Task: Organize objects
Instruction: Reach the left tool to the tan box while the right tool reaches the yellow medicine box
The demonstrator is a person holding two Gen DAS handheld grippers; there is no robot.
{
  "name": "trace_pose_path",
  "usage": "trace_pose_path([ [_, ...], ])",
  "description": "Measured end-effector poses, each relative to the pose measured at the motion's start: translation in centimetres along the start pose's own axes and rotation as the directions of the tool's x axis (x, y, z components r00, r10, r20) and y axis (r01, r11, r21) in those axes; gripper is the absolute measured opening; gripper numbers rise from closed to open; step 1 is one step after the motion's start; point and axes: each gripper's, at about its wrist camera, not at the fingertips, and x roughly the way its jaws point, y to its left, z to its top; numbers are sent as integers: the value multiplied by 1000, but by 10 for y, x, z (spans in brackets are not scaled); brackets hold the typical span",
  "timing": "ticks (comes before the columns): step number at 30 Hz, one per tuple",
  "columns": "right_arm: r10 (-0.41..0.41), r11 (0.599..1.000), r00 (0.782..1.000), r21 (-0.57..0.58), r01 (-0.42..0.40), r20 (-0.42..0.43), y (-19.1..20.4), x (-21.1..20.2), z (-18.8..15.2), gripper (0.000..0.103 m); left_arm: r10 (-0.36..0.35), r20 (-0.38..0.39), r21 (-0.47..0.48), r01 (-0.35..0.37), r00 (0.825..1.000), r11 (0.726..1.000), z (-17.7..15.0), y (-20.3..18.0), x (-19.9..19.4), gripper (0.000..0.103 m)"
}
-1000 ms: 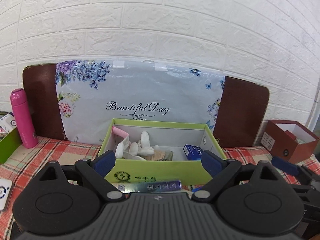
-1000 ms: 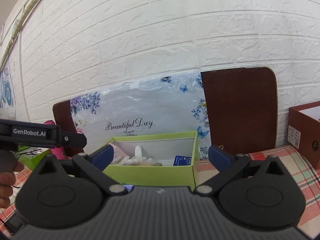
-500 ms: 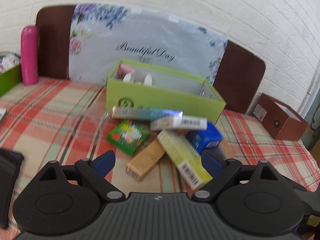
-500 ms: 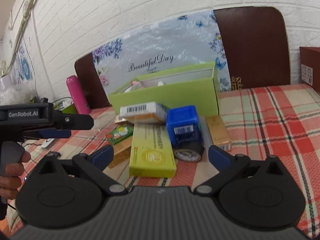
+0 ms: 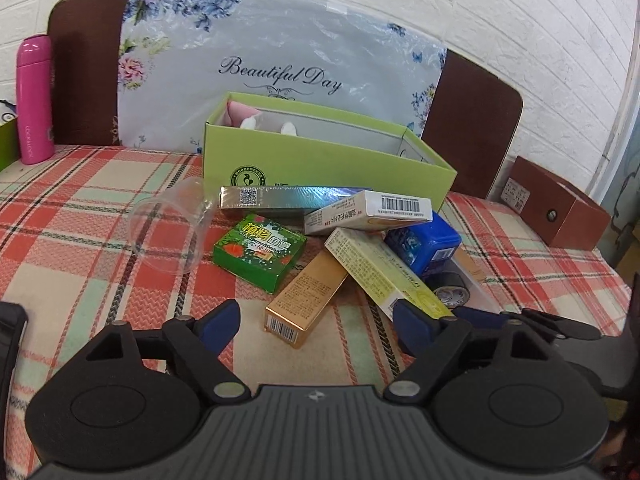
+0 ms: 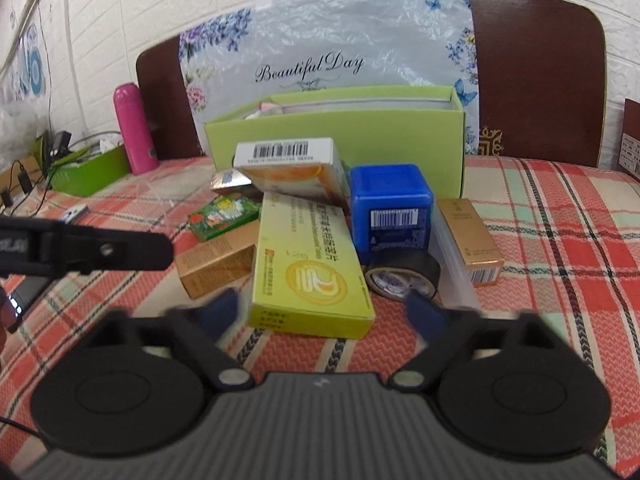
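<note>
**Grippers Close In Above a Pile of Boxes**

While both sets of jaws are closing, neither left gripper (image 5: 316, 322) nor right gripper (image 6: 326, 310) holds anything. Just ahead, the gold box (image 5: 306, 300) and yellow-green box (image 6: 310, 268) lie heaped before the green carton (image 5: 320, 160) on the plaid cloth (image 5: 80, 248).

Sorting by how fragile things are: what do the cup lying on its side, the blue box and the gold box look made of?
Cup: clear thin plastic by the look; the tablecloth shows through it. Blue box: seems hard glossy plastic, with a moulded recessed top. Gold box: likely printed card with a metallic sheen, sharp folded edges and a barcode.
</note>
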Motion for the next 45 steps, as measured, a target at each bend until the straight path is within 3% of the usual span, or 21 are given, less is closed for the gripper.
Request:
trace_pose_path([
  [6, -26, 992, 1000, -120, 26, -4, 2, -23, -13, 68, 5, -72, 6, -5, 997, 1000, 3, 2, 37, 70],
  [8, -45, 984, 999, -174, 42, -17, 4, -32, -21, 68, 20, -91, 16, -19, 996, 1000, 2, 3, 44, 61],
  [9, -52, 980, 998, -196, 45, -29, 5, -38, -26, 68, 35, -101, 16, -34, 994, 999, 1, 4, 46, 46],
  [13, -66, 967, 996, -250, 50, -54, 7, -57, -39, 68, 29, -109, 1, -29, 994, 1000, -4, 8, 36, 37],
  [18, -24, 955, 995, -295, -6, -97, 10, -70, -44, 68, 52, -131, 59, -44, 990, 997, -27, 0, 2, 36],
  [20, -14, 956, 996, -293, -13, -90, 10, -71, -43, 76, 66, -141, 74, -56, 988, 996, -35, -2, -10, 36],
  [21, -14, 957, 997, -291, -10, -81, 10, -71, -42, 81, 74, -143, 74, -64, 987, 995, -37, -3, -12, 40],
  [22, -14, 958, 997, -288, -8, -74, 10, -70, -40, 81, 79, -143, 72, -69, 987, 995, -37, -4, -14, 52],
  [24, -14, 961, 998, -275, -5, -67, 9, -65, -37, 81, 87, -128, 71, -79, 988, 994, -35, -7, -11, 59],
  [30, -25, 973, 998, -231, 10, -61, 8, -54, -31, 81, 62, -121, 89, -52, 991, 995, -23, -14, 8, 57],
  [33, -32, 971, 998, -240, 17, -62, 9, -50, -31, 81, 54, -139, 71, -45, 989, 997, -21, -12, 14, 43],
  [41, 2, 985, 994, -174, -22, -110, 4, -29, -27, 80, 57, -138, 75, -47, 989, 996, -23, -14, 17, 46],
  [45, 6, 986, 994, -165, -24, -110, 3, -26, -29, 85, 53, -138, 62, -45, 989, 997, -21, -14, 21, 46],
])
